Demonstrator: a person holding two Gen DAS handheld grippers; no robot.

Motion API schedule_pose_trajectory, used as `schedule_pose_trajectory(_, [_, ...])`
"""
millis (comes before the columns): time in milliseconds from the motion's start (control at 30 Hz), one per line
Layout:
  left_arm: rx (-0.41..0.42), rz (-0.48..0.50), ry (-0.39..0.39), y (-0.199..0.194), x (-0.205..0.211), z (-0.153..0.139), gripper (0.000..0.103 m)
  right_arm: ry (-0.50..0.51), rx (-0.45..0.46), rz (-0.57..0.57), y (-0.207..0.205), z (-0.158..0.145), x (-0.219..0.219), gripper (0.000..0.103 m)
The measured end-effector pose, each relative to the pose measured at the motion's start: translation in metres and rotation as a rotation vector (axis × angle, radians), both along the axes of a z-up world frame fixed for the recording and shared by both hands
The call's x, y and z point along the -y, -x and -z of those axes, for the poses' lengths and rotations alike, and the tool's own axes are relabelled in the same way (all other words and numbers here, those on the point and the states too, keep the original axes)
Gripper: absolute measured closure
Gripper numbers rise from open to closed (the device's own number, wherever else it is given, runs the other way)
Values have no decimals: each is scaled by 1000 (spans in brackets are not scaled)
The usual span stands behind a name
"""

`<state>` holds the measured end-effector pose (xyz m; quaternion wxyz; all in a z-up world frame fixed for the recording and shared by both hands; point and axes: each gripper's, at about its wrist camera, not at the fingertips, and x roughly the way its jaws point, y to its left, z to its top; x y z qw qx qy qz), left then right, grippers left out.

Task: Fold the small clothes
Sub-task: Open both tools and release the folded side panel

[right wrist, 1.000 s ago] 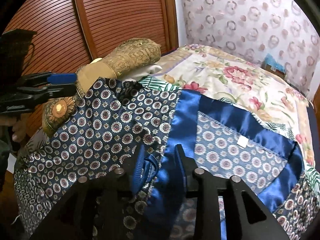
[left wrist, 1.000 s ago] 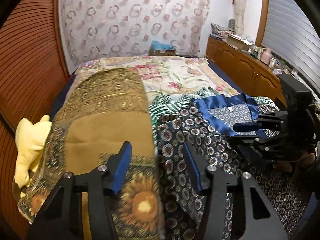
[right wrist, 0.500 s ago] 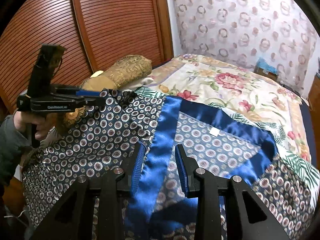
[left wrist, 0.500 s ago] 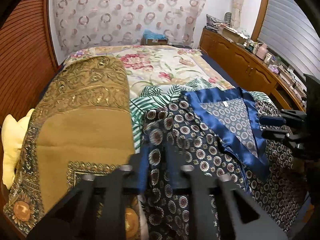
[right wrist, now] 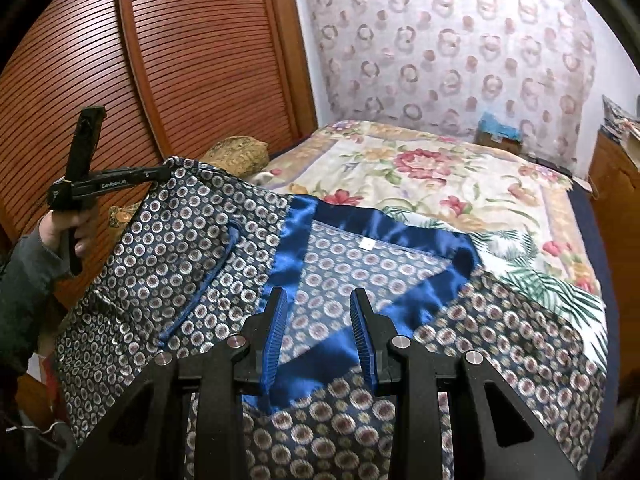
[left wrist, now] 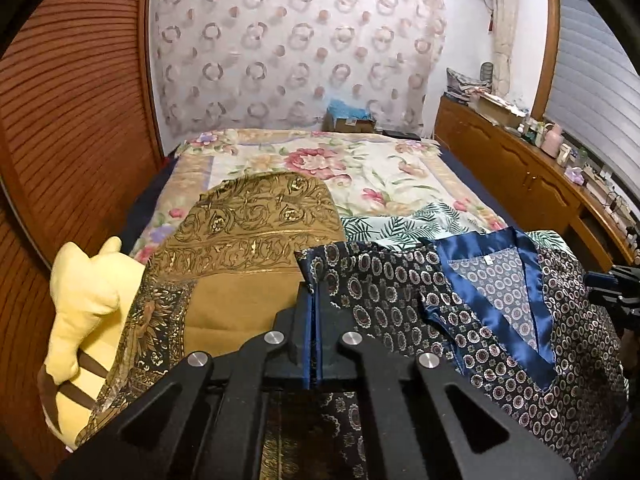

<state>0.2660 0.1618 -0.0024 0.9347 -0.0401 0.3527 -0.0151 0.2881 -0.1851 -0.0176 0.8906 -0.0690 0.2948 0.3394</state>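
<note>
We look along our left claw (left wrist: 314, 312) first. At nine o'clock a yellow toy (left wrist: 86, 300) lies by the gold cloth (left wrist: 244, 248). At six o'clock the left claw is pressed together on a corner of the shirt (left wrist: 384, 292), which is dark blue with little rings. The pinched corner sticks up just above the tips. The shirt spreads from the middle out to three o'clock, with its shiny blue collar (left wrist: 500, 276) open on the bed (left wrist: 320, 160). At three o'clock we see the dark tip of our right claw (left wrist: 612, 284), near the shirt's edge.

Now we look along our right claw (right wrist: 320, 328). At nine o'clock a hand (right wrist: 64, 228) in a grey sleeve (right wrist: 24, 280) holds the left claw (right wrist: 160, 174), and the shirt (right wrist: 172, 248) hangs from its tip, lifted off the bed (right wrist: 420, 168). At six o'clock the right claw's fingers (right wrist: 276, 332) stand apart, with nothing clamped between them. They hover over the collar (right wrist: 304, 240). Leaf cloth (right wrist: 552, 284) peeks out under the shirt at three o'clock.
</note>
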Motion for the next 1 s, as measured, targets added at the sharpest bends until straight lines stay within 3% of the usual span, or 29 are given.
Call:
schedule_pose_trajectory(300, [-16, -5, 20, 0, -8, 10, 101, 1, 4, 66, 24, -3, 21, 69])
schedule_pose_trajectory(333, [-9, -6, 22, 2, -7, 8, 97, 5, 9, 76, 30, -3, 22, 69])
schedule_pose_trajectory(433, [27, 4, -6, 14, 0, -1, 75, 7, 18, 102, 40, -8, 25, 69])
schedule_pose_trajectory(500, [56, 18, 0, 23, 4, -8, 55, 6, 23, 115, 46, -9, 29, 69])
schedule_pose_trajectory(567, [85, 20, -7, 34, 10, -15, 26, 6, 29, 130, 54, -11, 34, 69])
schedule_pose_trajectory(600, [98, 20, -8, 39, 12, -19, 20, 5, 33, 137, 58, -12, 36, 69])
schedule_pose_trajectory(733, [137, 8, -48, 60, 24, -27, 16, 2, 50, 156, 78, -14, 47, 67])
schedule_pose_trajectory(1000, [122, -1, -39, 96, 47, -17, 16, 4, 88, 193, 116, -8, 59, 61])
